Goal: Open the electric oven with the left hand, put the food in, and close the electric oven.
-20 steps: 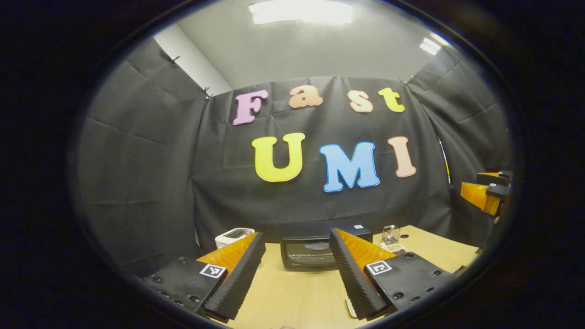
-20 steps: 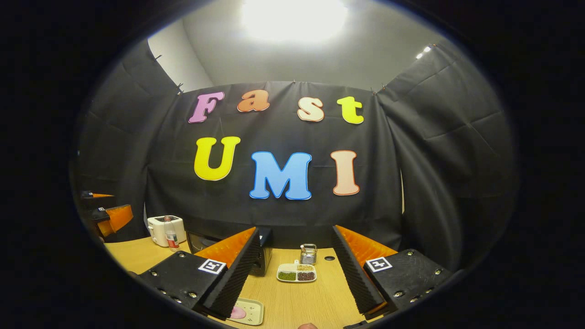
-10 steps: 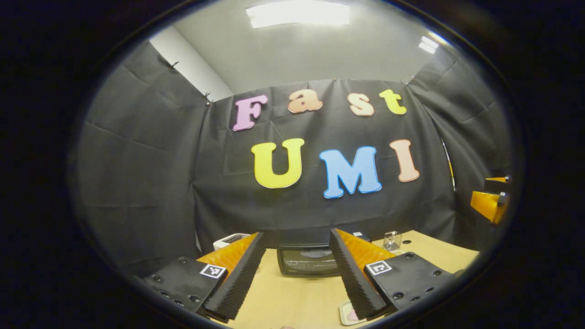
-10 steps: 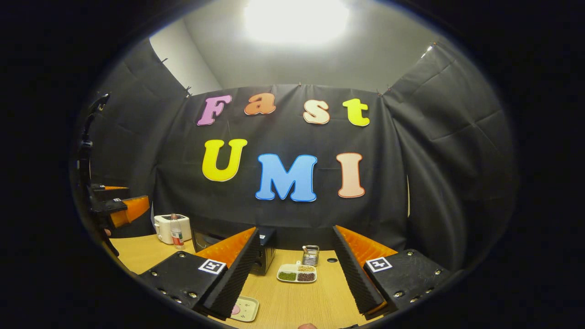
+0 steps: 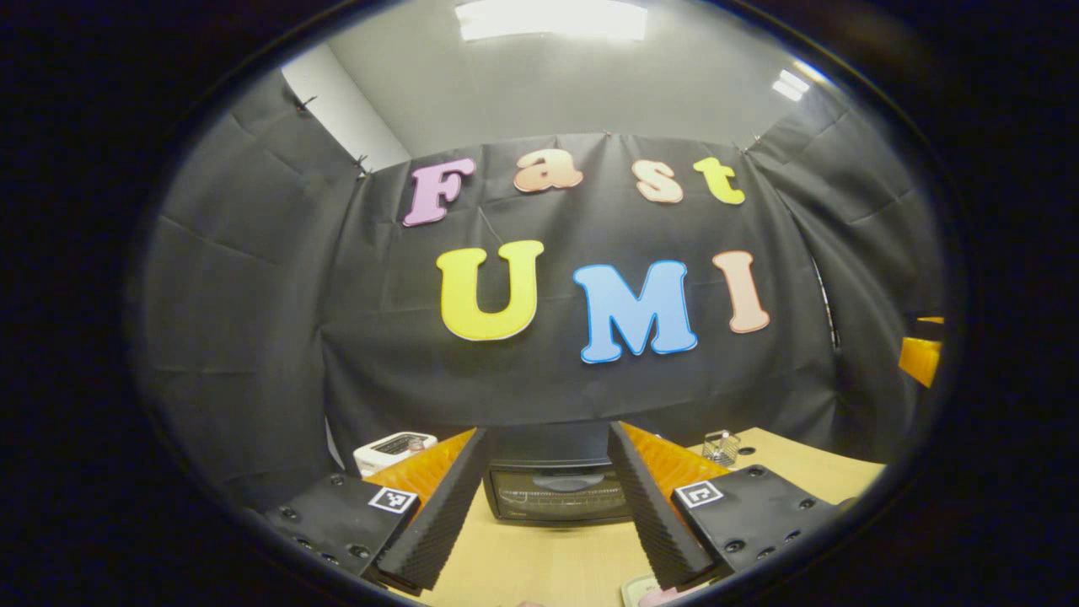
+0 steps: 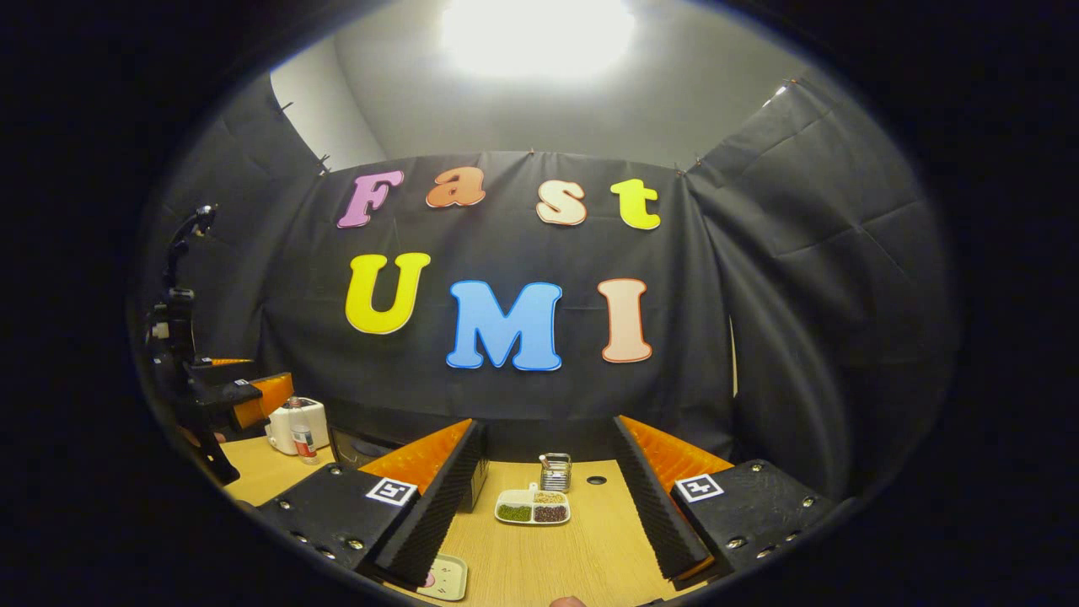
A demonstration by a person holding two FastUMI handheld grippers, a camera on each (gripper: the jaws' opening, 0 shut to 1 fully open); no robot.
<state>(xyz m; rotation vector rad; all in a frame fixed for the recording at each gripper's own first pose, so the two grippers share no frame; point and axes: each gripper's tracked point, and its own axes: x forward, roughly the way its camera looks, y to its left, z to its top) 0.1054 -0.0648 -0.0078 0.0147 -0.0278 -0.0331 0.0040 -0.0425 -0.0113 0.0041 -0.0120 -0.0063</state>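
The black electric oven (image 5: 556, 493) stands on the wooden table (image 5: 539, 565) with its glass door closed, straight ahead between the fingers of my left gripper (image 5: 548, 430), which is open and empty, short of the oven. In the right gripper view the oven (image 6: 354, 447) peeks out behind a finger. A small plate with pink food (image 6: 442, 577) lies at the near table edge, below my right gripper (image 6: 546, 423), which is open and holds nothing. The same plate (image 5: 645, 592) shows in the left gripper view. The left gripper (image 6: 244, 392) hangs at far left.
A white toaster (image 5: 392, 447) sits left of the oven, with a bottle (image 6: 297, 430) in front of it. A divided dish of beans (image 6: 531, 508) and a wire holder (image 6: 555, 472) stand mid-table. The other gripper (image 5: 923, 354) shows at far right.
The left gripper has swung so that the oven now sits centred between its fingers and looks closer. The right gripper has shifted a little; both stay open.
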